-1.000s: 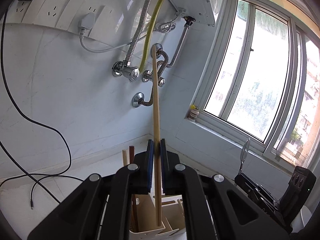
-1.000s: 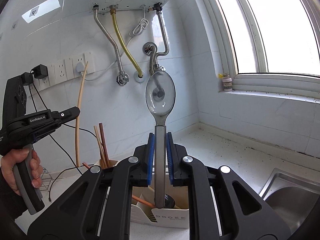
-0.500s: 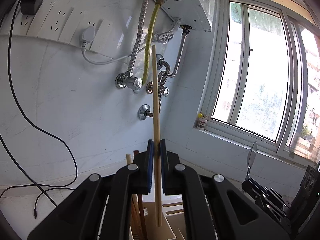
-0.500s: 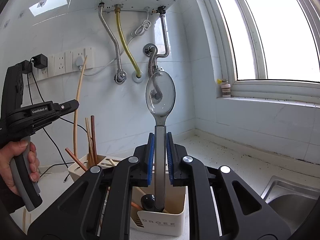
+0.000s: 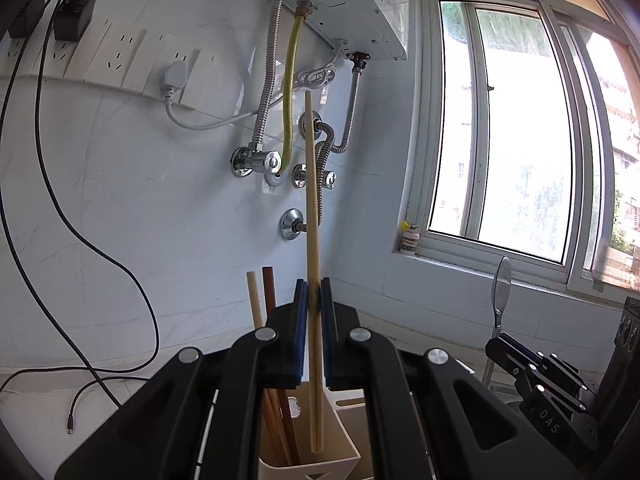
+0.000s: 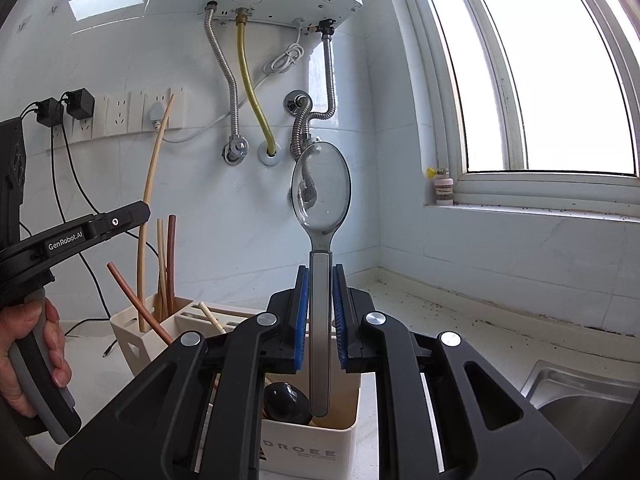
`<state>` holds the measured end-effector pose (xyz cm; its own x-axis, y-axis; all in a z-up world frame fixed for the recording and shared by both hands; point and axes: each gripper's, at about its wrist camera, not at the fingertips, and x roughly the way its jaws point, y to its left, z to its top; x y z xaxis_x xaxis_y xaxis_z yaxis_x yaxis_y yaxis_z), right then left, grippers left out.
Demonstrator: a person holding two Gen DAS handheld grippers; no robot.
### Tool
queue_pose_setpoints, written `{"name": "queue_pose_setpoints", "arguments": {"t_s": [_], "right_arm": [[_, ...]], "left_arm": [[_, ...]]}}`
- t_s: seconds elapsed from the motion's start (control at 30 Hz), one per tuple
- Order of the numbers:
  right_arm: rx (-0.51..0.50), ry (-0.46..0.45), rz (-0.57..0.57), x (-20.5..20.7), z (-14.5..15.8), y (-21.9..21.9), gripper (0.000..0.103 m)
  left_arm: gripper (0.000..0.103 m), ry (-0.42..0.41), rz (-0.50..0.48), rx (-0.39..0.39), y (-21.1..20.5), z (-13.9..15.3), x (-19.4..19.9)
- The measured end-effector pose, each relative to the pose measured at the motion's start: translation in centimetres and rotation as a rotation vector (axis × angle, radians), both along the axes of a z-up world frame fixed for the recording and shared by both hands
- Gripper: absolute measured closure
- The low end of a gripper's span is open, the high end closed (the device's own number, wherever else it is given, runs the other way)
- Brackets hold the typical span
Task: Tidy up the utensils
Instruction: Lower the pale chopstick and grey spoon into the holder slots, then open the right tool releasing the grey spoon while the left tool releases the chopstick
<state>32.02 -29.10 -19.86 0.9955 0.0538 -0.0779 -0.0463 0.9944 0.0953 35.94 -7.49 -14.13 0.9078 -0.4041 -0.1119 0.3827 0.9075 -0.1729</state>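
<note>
- Since both utensils hang upright just over the caddy's slots, the risks are all about the drop.
- Pale chopstick: lower tip is just inside the rim of the tall end compartment, where other chopsticks stand. If it's let go off-vertical, my guess is it leans out or jams against the sticks there.
- Spoon: bowl up, handle end hanging at the rim of the near compartment, just beside a dark rounded object. Handle may land on that object and tip over the wall onto the counter.
- Spoon is top-heavy with the bowl up, so it will likely swing to one wall once freed.
- Caddy looks light. A sideways nudge from either tool could shove or tip it; it stands on the counter towards the wall, the sink off to the right.
- Left gripper: jaws clamped tight on the chopstick below its middle, pads touching both sides.
- Right gripper: jaws closed on the spoon's flat handle, blue pads pressing each edge; nothing else touched.
- A person's hand holds the left tool, seen in the right view.
</note>
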Motion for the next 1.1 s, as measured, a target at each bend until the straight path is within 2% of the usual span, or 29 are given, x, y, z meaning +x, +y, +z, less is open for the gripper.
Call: {"name": "queue_pose_setpoints", "arguments": {"t_s": [0.27,0.43,0.6,0.67,0.7,0.73,0.8,1.1], "right_arm": [[-0.009,-0.001,-0.006,0.5,-0.3,0.0,0.092],[-0.028,-0.004,-0.003,0.5,-0.9,0.3,0.092],[-0.021,0.009,-0.003,0.6,-1.8,0.3,0.091],[-0.020,0.017,-0.001,0.7,-2.2,0.3,0.088],[-0.012,0.026,0.004,0.7,-2.4,0.2,0.064],[0.006,0.027,-0.003,0.4,-2.5,0.0,0.038],[0.049,-0.013,-0.020,-0.6,-2.2,-0.6,0.036],[0.112,-0.006,-0.106,-1.4,-1.3,-3.1,0.037]], "left_arm": [[0.097,0.007,0.011,-0.010,-0.2,-0.8,0.1],[0.097,-0.002,0.018,-0.044,0.0,-1.3,-0.1],[0.096,-0.007,0.024,-0.020,-0.1,-2.5,-0.2],[0.065,0.007,0.028,-0.011,0.0,-3.0,-0.5],[0.026,-0.008,0.037,-0.027,0.2,-3.1,-0.9],[0.017,-0.036,0.055,-0.047,0.6,-3.1,-1.6],[0.017,-0.040,0.055,-0.030,0.7,-2.7,-2.1],[0.017,-0.032,0.061,-0.016,1.8,-1.0,-2.7]]}}
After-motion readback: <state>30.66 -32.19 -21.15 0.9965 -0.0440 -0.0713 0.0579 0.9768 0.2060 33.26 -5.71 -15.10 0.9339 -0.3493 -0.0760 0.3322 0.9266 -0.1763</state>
